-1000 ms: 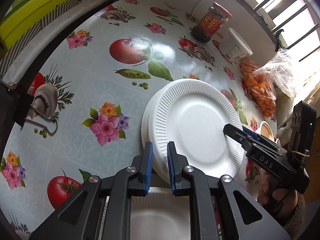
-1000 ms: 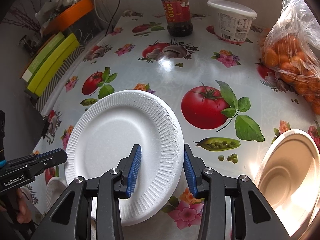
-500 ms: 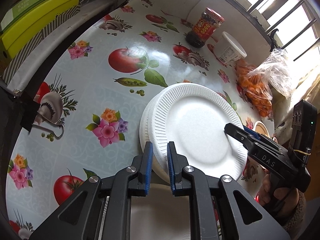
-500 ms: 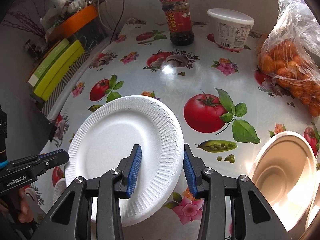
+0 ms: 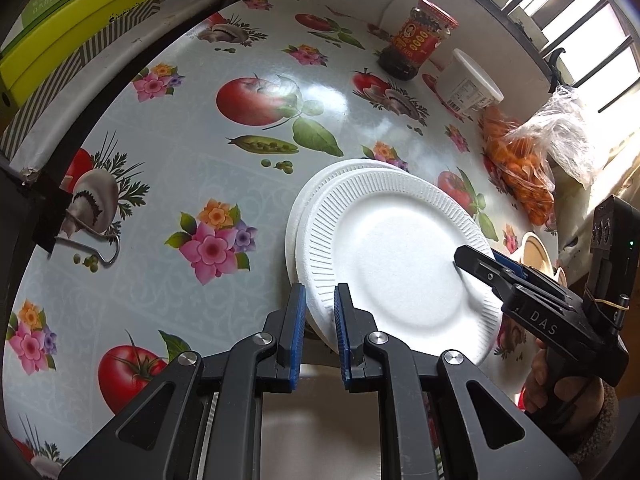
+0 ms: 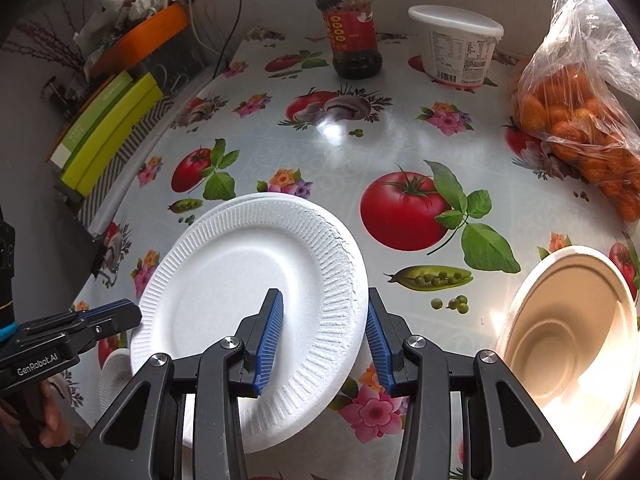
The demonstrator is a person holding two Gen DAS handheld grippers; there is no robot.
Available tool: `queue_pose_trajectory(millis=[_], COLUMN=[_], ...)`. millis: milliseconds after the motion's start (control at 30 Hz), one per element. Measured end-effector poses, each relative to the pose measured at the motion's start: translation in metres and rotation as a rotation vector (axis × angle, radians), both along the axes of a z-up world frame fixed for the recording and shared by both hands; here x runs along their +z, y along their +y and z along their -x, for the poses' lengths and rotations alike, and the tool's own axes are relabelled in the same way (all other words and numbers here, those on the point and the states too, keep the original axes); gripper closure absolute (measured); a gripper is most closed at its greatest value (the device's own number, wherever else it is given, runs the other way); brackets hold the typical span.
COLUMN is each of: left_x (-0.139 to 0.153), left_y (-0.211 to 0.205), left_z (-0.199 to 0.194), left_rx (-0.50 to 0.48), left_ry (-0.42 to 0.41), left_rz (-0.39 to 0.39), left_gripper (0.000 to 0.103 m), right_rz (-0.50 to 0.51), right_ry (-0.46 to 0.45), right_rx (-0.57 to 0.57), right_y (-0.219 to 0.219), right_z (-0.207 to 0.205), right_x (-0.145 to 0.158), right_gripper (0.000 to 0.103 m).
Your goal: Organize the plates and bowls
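1. Your left gripper (image 5: 320, 320) is pinched nearly shut on the near rim of the white ribbed foam plate (image 5: 384, 256), blue pads on either side of the rim's edge.
2. Your right gripper (image 6: 324, 336) straddles the opposite rim of that same plate (image 6: 248, 292), one blue pad over the plate's inside and the other at its outer edge. The jaws stand partly apart; from these views you cannot tell whether the pads actually press on the foam.
3. The plate sits tilted above a second white foam plate (image 5: 320, 184), whose rim peeks out behind it. Both are over the glossy tablecloth printed with tomatoes, peas and flowers (image 6: 400, 152).
4. Just to the right of your right gripper lies a beige pulp bowl (image 6: 568, 320), resting on the cloth.
5. Farther right is a clear plastic bag of small oranges (image 6: 576, 120).
6. At the far edge stand a red-labelled glass jar of dark sauce (image 6: 352, 32) and a white lidded plastic tub (image 6: 456, 48), side by side but apart.
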State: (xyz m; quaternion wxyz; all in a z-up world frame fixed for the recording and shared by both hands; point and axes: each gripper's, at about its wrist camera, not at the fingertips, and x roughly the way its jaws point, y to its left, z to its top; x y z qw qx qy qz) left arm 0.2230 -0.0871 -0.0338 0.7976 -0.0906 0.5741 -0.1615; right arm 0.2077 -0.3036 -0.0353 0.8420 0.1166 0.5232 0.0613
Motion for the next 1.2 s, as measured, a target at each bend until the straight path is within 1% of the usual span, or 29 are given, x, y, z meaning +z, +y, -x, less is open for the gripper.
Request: queue_pose_trajectory(millis=[200,300,333,400,433,500,633,767,867,933,1000,1100,1133,1167,1200], left_x=[-0.005,0.003,0.005,0.008,0.008,0.005,-0.004,-0.011,-0.013,-0.014,-0.015,-0.013,-0.013,-0.012,-0.011], left_y=[-0.003,-0.004,-0.003,0.001,0.003,0.004,0.003,0.001,-0.002,-0.004,-0.005,-0.005,-0.003,0.000,0.003], left_z=[-0.001,0.000,-0.001,-0.004,-0.006,-0.008,-0.012,-0.014,-0.014,-0.015,-0.015,-0.014,-0.014,-0.015,-0.015], left_rx=[0.000,-0.002,0.002,0.011,0.015,0.016,0.019,0.012,0.004,0.001,0.000,0.013,0.014,0.019,0.025], left_ry=[-0.005,-0.051,-0.061,-0.061,-0.061,-0.053,-0.015,0.022,0.035,0.044,0.053,0.034,0.031,0.032,0.033], left_rz=[-0.017,-0.045,-0.037,-0.020,-0.019,-0.015,0.002,0.057,0.078,0.093,0.103,0.067,0.063,0.071,0.077], left_gripper=[0.089,0.089,0.089,0.087,0.087,0.087,0.087,0.087,0.087,0.087,0.087,0.087,0.087,0.087,0.087], right_rz=[0.019,0.039,0.048,0.060,0.055,0.044,0.046,0.011,0.001,-0.006,-0.013,-0.009,-0.009,-0.001,0.003], right_ry=[-0.005,-0.014,-0.020,-0.023,-0.024,-0.013,0.003,0.023,0.028,0.028,0.032,0.029,0.029,0.029,0.029], right_rx=[0.005,0.009,0.006,-0.013,-0.021,-0.031,-0.031,-0.025,-0.024,-0.015,-0.009,-0.015,-0.015,-0.014,-0.011], right_y=[0.002,0.002,0.002,-0.001,-0.003,-0.005,-0.003,-0.001,-0.001,0.001,0.002,0.002,0.002,0.002,0.002], right_z=[-0.005,-0.006,-0.007,-0.008,-0.008,-0.010,-0.013,-0.016,-0.016,-0.016,-0.017,-0.017,-0.017,-0.017,-0.017], right_x=[-0.007,-0.006,-0.005,-0.004,-0.005,-0.007,-0.012,-0.017,-0.019,-0.019,-0.019,-0.019,-0.018,-0.018,-0.018], right_gripper=[0.063,0.062,0.062,0.055,0.053,0.050,0.050,0.050,0.050,0.052,0.061,0.063,0.064,0.067,0.067])
